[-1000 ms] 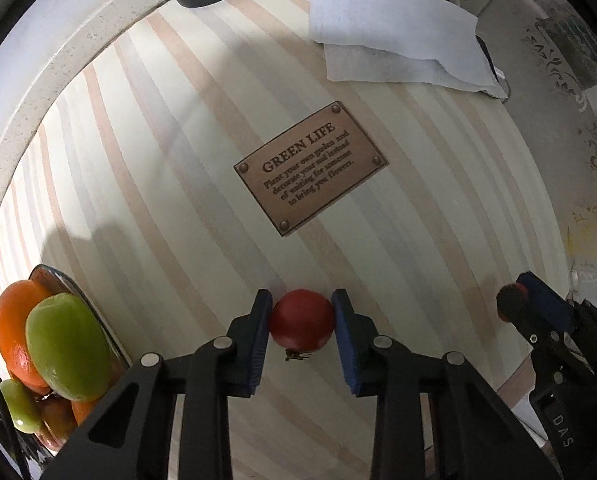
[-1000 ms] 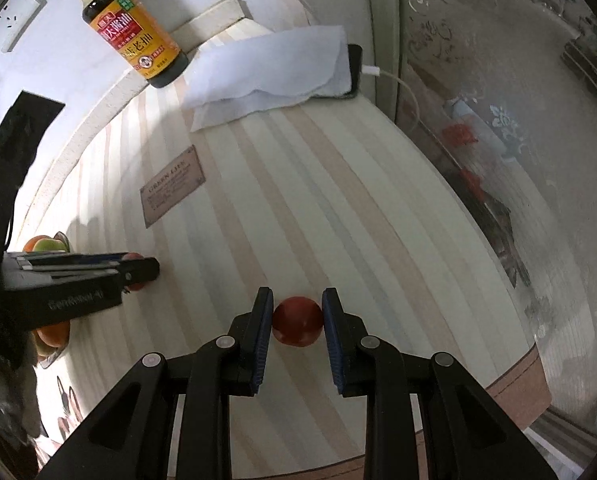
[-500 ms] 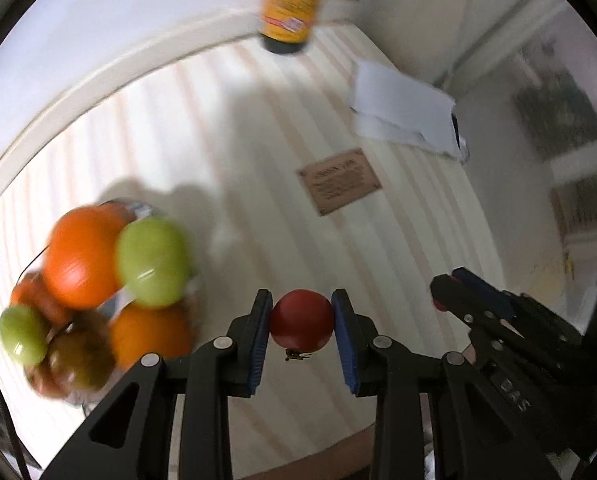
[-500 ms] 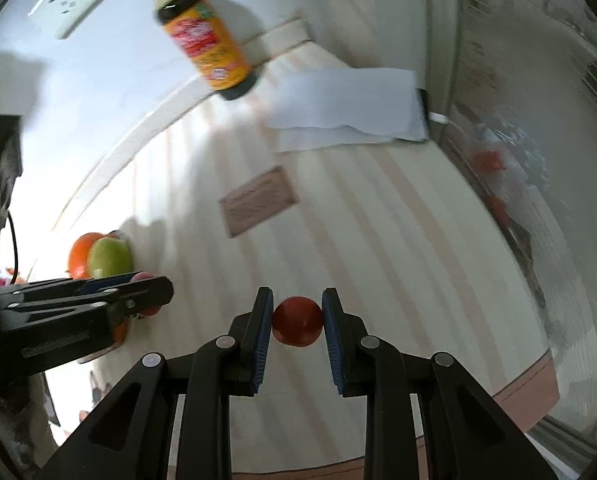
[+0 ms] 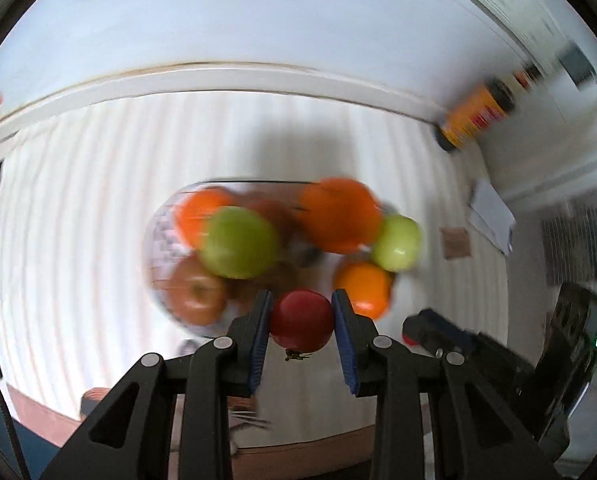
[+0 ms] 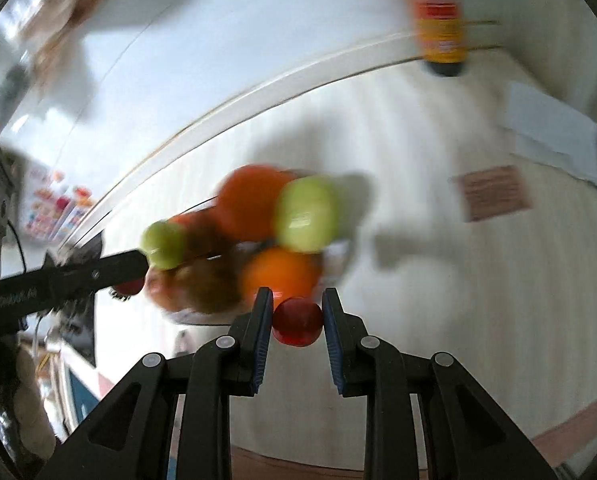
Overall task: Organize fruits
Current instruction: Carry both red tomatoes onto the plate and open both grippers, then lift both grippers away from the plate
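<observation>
Red, round tomato-like fruits sit clamped in both claws: left claw (image 5: 301, 322) and right claw (image 6: 297, 320) each hover at the piled fruit bowl's (image 5: 158, 240) 6 o'clock edge; release, seemingly, remains.

Both units same build: left gripper (image 5: 301, 327) and right gripper (image 6: 297, 320) in matte black plastic, angular linkage arms with triangular cut-outs near the base; round silver pivot pins, two per side, four visible on each; fingers (image 5: 258, 334) black outside, faced with ribbed blue pads running the length of the inner face; same blue pads (image 6: 332, 334) on the right unit. Seen side-on from the left camera, right unit shows a blue-tipped finger, small silver screws, a green indicator light on the black rear housing; side-on left unit in the right camera carries white lettering, too blurred to read, plus a thin black cable.
</observation>
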Demonstrator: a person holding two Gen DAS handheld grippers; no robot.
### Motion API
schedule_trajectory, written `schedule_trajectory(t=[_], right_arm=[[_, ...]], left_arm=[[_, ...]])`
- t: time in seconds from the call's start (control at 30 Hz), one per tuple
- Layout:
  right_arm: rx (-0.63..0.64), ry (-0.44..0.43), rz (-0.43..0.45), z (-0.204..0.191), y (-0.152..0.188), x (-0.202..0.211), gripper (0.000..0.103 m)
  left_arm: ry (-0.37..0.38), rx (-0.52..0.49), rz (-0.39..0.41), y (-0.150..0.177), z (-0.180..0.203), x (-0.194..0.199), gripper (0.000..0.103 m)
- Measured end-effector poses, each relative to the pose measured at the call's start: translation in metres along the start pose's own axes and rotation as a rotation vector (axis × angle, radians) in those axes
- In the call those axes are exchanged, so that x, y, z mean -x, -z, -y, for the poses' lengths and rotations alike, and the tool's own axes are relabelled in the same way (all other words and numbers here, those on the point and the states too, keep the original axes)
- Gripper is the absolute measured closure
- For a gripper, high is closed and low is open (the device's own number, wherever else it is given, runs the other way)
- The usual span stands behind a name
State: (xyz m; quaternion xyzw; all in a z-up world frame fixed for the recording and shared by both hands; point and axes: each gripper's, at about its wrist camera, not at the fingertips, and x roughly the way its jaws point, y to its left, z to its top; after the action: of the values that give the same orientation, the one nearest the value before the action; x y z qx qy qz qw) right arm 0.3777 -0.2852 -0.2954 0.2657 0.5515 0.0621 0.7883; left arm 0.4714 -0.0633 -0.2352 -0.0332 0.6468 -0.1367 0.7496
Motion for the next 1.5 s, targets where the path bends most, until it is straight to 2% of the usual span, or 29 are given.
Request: schedule_trajectory(t=[0.17, 0.27, 0.37, 0.47, 0.57, 0.73, 0.93, 1.2, 1.4, 1.47, 1.5], right_arm=[[0.044, -0.094, -0.060, -0.059, -0.009, -0.033, 0.076], [0.065, -0.150, -0.117, -0.093, -0.030, -0.058, 0.075], [0.057, -0.162, -0.151, -0.107, -0.046, -0.071, 0.075], [0.019, -0.170, -0.164, -0.107, -0.052, -0.075, 0.075], [-0.009, -0.174, -0.172, -0.107, -0.044, -0.080, 0.075], [-0.063, -0.167, -0.169, -0.101, -0.003, -0.093, 0.075], [-0.065, -0.119, -0.074, -0.102, 0.039, -0.101, 0.075], [0.092, 0.040, 0.061, -0.121, 0.061, -0.112, 0.075], [0.138, 0.071, 0.114, -0.126, 0.065, -0.117, 0.075], [0.137, 0.071, 0.120, -0.126, 0.065, -0.115, 0.070], [0.126, 0.055, 0.120, -0.125, 0.065, -0.112, 0.053]], left_arm=[[0.007, 0.104, 0.007, -0.015, -0.064, 0.001, 0.075], [0.058, 0.198, -0.018, -0.024, -0.102, -0.009, 0.075], [0.132, 0.302, -0.057, -0.028, -0.132, -0.029, 0.075], [0.165, 0.347, -0.084, -0.028, -0.150, -0.045, 0.075], [0.194, 0.375, -0.116, -0.028, -0.162, -0.058, 0.075], [0.225, 0.388, -0.142, -0.027, -0.169, -0.071, 0.075], [0.239, 0.360, -0.163, -0.033, -0.166, -0.078, 0.075], [0.228, 0.313, -0.204, -0.033, -0.155, -0.087, 0.074], [0.184, 0.271, -0.215, -0.034, -0.144, -0.089, 0.073], [0.152, 0.250, -0.205, -0.035, -0.141, -0.085, 0.061], [0.146, 0.240, -0.199, -0.035, -0.141, -0.082, 0.044]])
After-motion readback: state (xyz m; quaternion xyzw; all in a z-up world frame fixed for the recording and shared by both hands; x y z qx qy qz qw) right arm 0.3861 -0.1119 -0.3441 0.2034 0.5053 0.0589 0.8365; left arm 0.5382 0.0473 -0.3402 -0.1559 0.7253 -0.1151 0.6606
